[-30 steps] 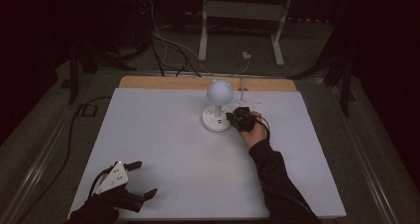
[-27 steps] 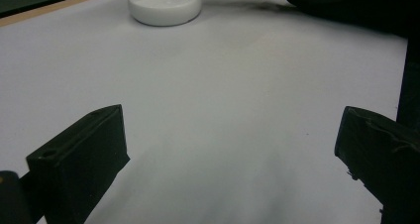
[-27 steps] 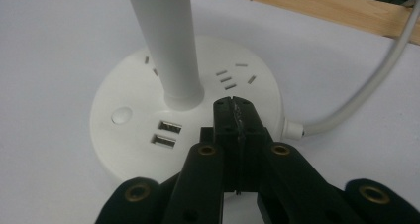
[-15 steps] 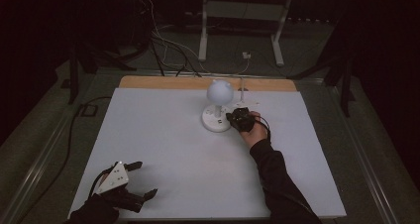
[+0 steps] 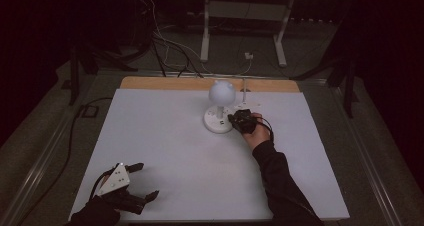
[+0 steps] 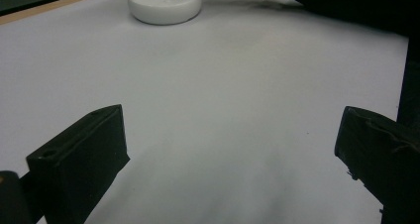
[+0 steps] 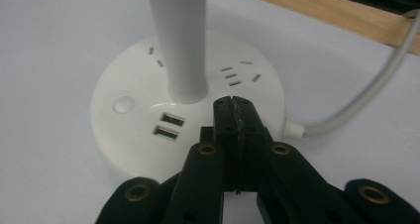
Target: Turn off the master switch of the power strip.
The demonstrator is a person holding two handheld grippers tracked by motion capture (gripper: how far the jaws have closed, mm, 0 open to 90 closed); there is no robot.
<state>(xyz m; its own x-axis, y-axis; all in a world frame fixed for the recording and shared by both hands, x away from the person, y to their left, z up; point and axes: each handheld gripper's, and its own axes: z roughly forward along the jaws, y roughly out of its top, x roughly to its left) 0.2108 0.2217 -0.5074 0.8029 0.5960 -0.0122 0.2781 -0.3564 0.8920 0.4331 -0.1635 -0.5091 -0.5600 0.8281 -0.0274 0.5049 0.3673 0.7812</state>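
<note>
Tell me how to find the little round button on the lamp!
Look at the white table and find the lamp with the ball-shaped head near its far edge. On top of its round base, to the left of the stem, sits the button. It is the one smooth round spot; the other marks are thin slots and two rectangular USB ports.

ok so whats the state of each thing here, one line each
lamp: upright, looks unlit, cord attached
usb ports: both free
round button: untouched
left gripper: open, holding nothing, near the table's front left corner
right gripper: shut, holding nothing, tips over the lamp base
</note>
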